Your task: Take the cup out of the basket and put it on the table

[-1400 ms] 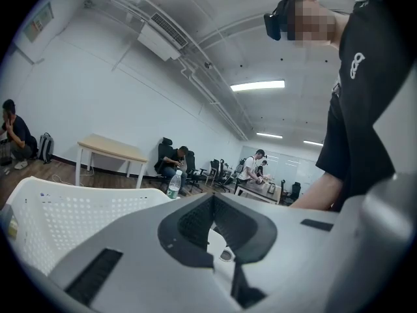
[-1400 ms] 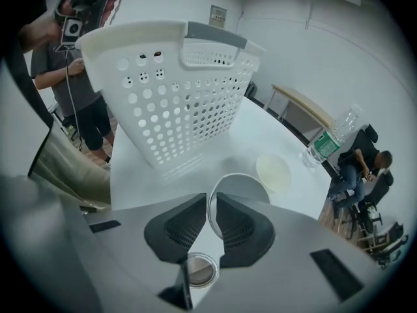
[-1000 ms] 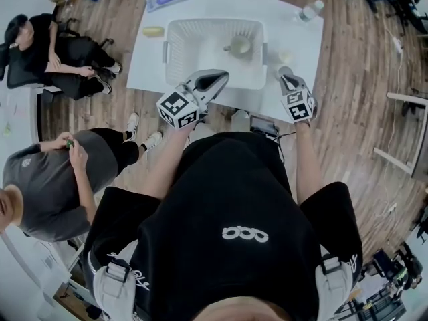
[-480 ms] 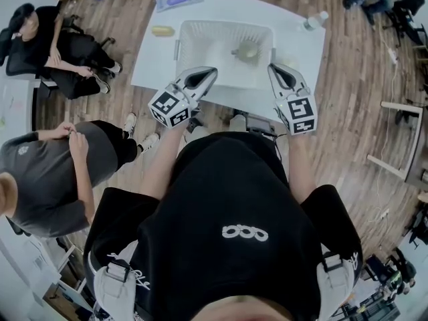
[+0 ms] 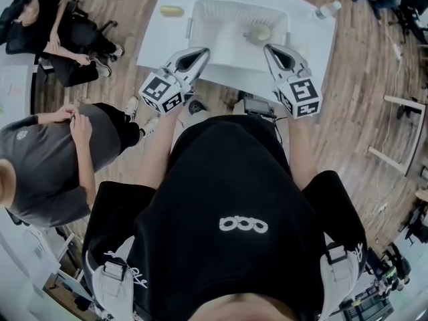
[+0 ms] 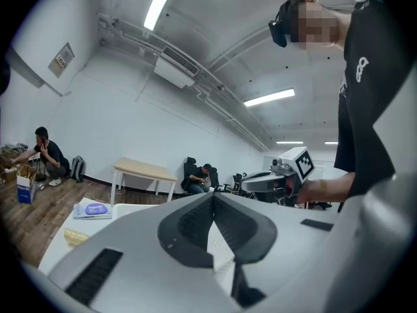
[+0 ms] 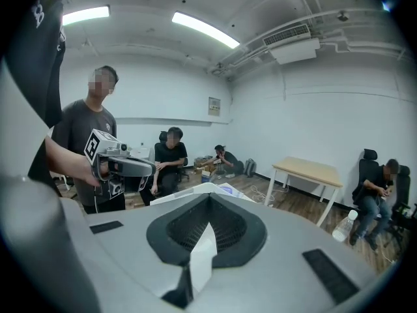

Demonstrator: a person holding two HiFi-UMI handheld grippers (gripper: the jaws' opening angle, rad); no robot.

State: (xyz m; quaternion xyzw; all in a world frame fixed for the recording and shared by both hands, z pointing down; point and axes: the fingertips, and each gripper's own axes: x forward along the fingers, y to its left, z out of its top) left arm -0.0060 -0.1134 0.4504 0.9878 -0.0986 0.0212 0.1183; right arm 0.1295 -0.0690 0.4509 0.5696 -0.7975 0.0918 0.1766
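Cup (image 5: 259, 33) in basket (image 5: 202, 20); left gripper (image 5: 199, 52), right gripper (image 5: 270, 48) closed, empty

I can read no words. My black shirt (image 5: 227, 179) has a white mark of linked loops (image 5: 235, 225). Black-and-white square patterns cover the left cube (image 5: 160, 93) on my left gripper (image 5: 200, 52) and the right cube (image 5: 304, 97) on my right gripper (image 5: 273, 49). The purple-labelled flat packet (image 6: 95, 208) has print too small to read.

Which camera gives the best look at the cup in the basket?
The head view: the cup sits in the white basket, seen from above. Both gripper views look across the room and show no cup.
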